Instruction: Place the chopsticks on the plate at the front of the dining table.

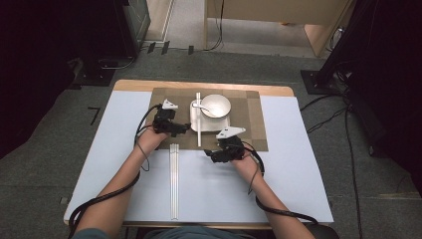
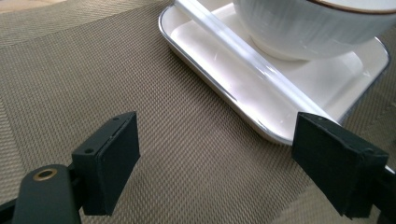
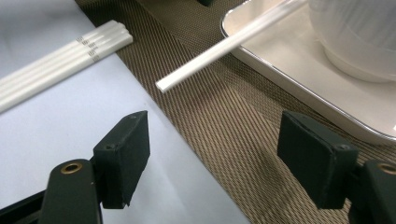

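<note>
Fingers of the left gripper [image 2: 215, 168] stand spread over the brown mat [image 2: 93, 70], just beside the white tray [image 2: 224, 93]. The right gripper [image 3: 215, 158] has spread fingers too, empty, near the chopstick [image 3: 224, 44] resting on the tray under the bowl [image 3: 359, 37]; spare chopsticks [image 3: 60, 58] lie on the surface.

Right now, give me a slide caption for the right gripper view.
Right gripper, jaws open over the woven mat, faces a white stick leaning on the tray beside the bowl.
</note>
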`<state>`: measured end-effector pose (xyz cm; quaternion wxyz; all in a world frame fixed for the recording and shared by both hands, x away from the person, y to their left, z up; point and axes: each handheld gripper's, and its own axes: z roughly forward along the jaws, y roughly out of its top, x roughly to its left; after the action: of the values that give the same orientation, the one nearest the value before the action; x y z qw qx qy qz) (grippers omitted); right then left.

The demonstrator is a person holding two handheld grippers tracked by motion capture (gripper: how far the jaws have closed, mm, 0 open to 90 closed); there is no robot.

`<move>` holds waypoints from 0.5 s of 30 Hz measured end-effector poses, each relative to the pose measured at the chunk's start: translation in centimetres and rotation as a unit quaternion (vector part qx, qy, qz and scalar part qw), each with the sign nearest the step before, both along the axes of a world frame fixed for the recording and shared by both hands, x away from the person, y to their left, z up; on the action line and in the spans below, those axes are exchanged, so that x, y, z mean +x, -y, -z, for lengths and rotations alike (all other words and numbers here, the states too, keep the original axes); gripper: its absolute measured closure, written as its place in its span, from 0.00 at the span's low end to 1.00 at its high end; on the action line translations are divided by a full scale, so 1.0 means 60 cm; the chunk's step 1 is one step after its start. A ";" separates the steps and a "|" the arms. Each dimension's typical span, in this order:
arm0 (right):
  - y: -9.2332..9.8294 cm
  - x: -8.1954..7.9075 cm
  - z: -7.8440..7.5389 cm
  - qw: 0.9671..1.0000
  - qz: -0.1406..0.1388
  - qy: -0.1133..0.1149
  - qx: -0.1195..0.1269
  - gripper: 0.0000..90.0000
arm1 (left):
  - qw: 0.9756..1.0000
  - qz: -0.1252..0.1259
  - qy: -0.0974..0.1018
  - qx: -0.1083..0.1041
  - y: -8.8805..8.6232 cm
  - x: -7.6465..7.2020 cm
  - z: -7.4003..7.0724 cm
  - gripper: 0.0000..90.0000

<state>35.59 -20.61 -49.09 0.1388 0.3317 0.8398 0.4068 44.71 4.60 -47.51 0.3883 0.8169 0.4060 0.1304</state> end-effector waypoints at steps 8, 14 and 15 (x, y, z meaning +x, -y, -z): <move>0.029 0.005 -0.006 1.000 -0.008 0.004 0.005 0.28 | 1.000 0.010 -0.003 0.004 -0.010 -0.028 -0.007 0.17; 0.054 0.010 -0.011 1.000 0.002 0.007 0.010 0.28 | 1.000 0.011 -0.007 0.011 -0.019 -0.045 -0.005 0.17; 0.057 0.010 -0.012 1.000 0.003 0.005 0.013 0.28 | 1.000 0.011 -0.007 0.013 -0.023 -0.048 -0.004 0.17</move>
<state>36.22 -24.05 -48.37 0.1402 0.3336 0.8329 0.4188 41.81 5.96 -47.25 0.3763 0.8273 0.3978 0.1253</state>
